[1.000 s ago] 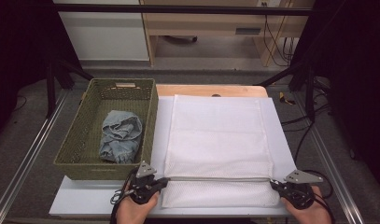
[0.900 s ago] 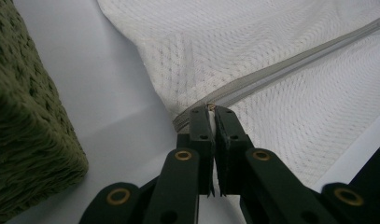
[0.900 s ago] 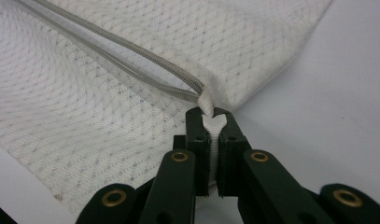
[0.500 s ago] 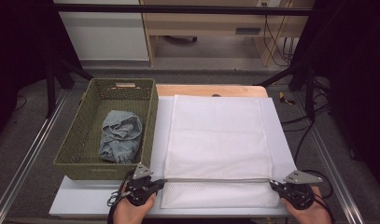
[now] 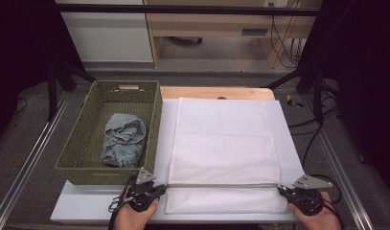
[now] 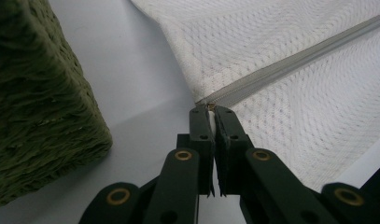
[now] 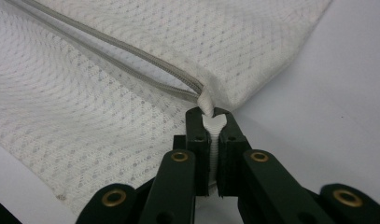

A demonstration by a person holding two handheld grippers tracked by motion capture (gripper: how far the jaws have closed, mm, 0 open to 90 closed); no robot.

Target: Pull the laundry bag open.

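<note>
High view: we take the white mesh laundry bag (image 5: 223, 148) as our landmark; it lies flat on the counter (image 5: 87, 203), its zipper (image 5: 221, 185) running across its near end.
Bag's place: spread over the white board, just right of the green woven basket (image 5: 82, 158).
Left gripper view: our left gripper (image 6: 210, 112) is clenched on the left end of the zipper; we see a small metal piece pinched at the tips, which we take for the slider or its pull.
Right gripper view: our right gripper (image 7: 212, 114) is grasping a white fabric tab at the right corner of the bag, where the two zipper tracks meet.
Zipper state: in the right gripper view the tracks part slightly away from the corner; whether the whole length is open we cannot tell.
Basket: it holds a crumpled blue denim garment (image 5: 123, 139), well left of the bag.
Done, as we judge: bag laid flat, both ends gripped and held taut.
Left, as we judge: working the zipper, and probably moving the garment into the bag.
</note>
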